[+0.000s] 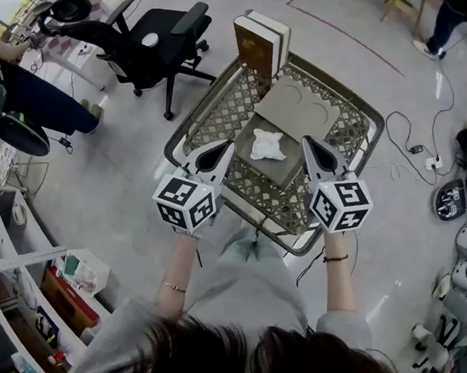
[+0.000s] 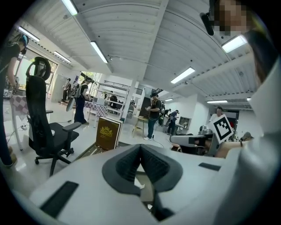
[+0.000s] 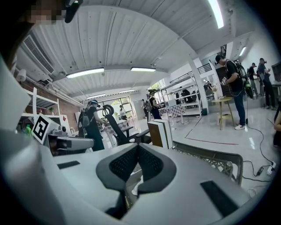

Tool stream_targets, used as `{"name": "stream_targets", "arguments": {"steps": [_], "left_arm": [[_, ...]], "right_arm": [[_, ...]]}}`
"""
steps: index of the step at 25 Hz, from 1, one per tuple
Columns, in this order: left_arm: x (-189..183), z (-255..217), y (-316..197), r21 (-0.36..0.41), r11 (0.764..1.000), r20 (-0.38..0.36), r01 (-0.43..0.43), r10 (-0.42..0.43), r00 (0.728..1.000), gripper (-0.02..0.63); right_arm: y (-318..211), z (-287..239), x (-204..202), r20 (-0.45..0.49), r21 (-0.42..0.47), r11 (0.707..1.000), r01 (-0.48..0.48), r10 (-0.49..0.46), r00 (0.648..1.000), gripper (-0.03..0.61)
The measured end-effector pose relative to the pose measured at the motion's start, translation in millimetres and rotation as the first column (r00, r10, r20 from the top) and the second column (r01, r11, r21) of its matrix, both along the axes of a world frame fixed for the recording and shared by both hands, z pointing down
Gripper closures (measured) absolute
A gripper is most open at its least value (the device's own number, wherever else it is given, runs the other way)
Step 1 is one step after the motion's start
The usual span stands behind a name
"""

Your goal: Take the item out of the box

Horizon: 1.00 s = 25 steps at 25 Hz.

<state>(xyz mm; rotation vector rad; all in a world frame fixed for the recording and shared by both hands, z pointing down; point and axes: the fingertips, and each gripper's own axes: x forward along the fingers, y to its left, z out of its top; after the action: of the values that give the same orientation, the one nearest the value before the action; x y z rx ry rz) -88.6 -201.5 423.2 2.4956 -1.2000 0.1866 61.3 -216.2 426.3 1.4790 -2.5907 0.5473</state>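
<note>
A grey box (image 1: 278, 173) lies open on a metal lattice table (image 1: 220, 111), its lid (image 1: 301, 106) folded back behind it. A crumpled white item (image 1: 267, 145) rests inside the box. My left gripper (image 1: 221, 149) hovers just left of the box with its jaws shut and nothing in them; in its own view the left gripper (image 2: 140, 147) shows pads meeting. My right gripper (image 1: 309, 142) hovers just right of the box, also shut and empty; the right gripper (image 3: 138, 147) shows closed pads in its own view. Neither touches the item.
A brown-and-white case (image 1: 258, 47) stands upright at the table's far edge. A black office chair (image 1: 152, 45) is to the left, shelves (image 1: 14, 284) at the lower left, cables (image 1: 415, 149) on the floor at the right. People stand farther off.
</note>
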Motion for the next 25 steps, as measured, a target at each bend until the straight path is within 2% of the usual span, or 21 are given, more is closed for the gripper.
{"name": "stream_targets", "arguments": {"steps": [8,16,25], "left_arm": [[13,47,-9,-0.087,0.995,-0.005,-0.044,0.044,0.999,0.597],[15,86,-12,-0.166,0.985,-0.027,-0.049,0.045,0.999,0.597],[18,122,-25,-0.233,0.971,-0.056,-0.061,0.05,0.997,0.597]], "right_arm": [[-12,45,-3,-0.01,-0.089,0.996,0.019,-0.02,1.0,0.557],[-20,87,-10,-0.003,-0.173,0.984,0.051,-0.052,0.999,0.557],[-30,149,-20,0.027,-0.335,0.94,0.056,-0.05,0.998,0.557]]}}
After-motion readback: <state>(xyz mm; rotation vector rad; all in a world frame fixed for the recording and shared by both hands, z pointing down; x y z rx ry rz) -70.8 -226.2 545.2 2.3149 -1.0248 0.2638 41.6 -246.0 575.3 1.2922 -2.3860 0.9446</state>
